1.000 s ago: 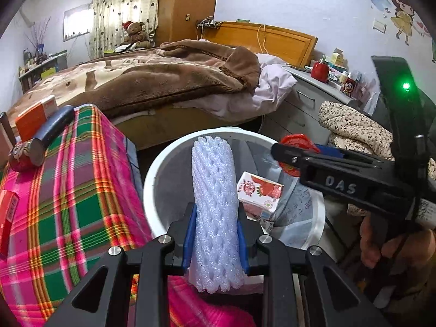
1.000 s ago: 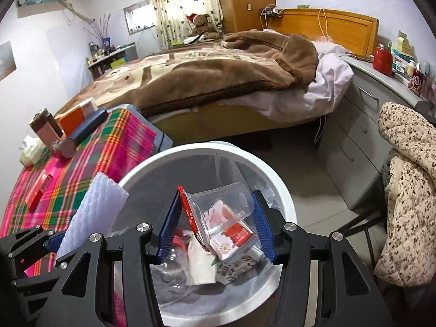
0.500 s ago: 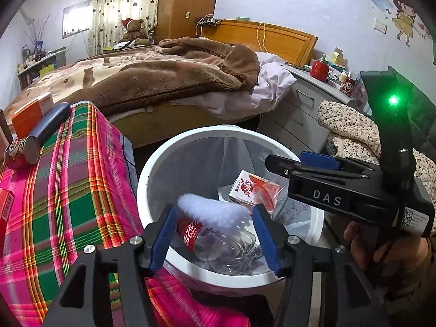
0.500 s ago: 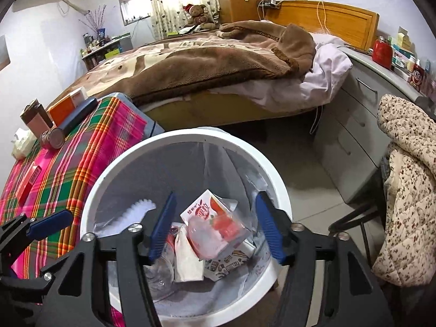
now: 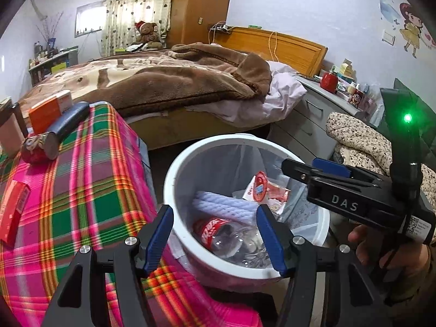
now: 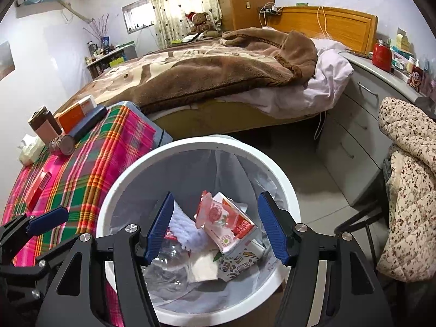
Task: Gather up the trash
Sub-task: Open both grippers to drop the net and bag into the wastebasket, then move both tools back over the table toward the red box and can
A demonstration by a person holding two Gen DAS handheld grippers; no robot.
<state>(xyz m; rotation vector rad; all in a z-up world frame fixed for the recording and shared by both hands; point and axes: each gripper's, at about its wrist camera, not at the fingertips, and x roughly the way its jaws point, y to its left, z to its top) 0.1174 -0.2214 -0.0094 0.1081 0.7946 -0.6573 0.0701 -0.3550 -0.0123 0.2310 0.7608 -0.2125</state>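
Observation:
A white trash bin (image 5: 174, 169) with a clear liner stands beside the plaid table; it also shows in the right wrist view (image 6: 114, 190). Inside lie a white foam net sleeve (image 5: 223, 204), a crushed clear bottle with a red label (image 5: 218, 229), a red-and-white carton (image 6: 231, 223) and a clear plastic cup (image 6: 209, 209). My left gripper (image 5: 215, 237) is open and empty over the bin's near rim. My right gripper (image 6: 215, 226) is open and empty above the bin. The right gripper also shows in the left wrist view (image 5: 327, 171).
A table with a pink-green plaid cloth (image 5: 68, 204) stands left of the bin, holding a red box (image 5: 13, 215), a dark case (image 5: 68, 122), an orange box (image 5: 49, 109) and a can. A bed (image 5: 163, 81) is behind, drawers (image 6: 354, 125) and a floral quilt (image 6: 408, 177) to the right.
My left gripper opened and dropped the foam sleeve into the bin. My right gripper opened and let the plastic cup fall in. Both grippers drew back slightly.

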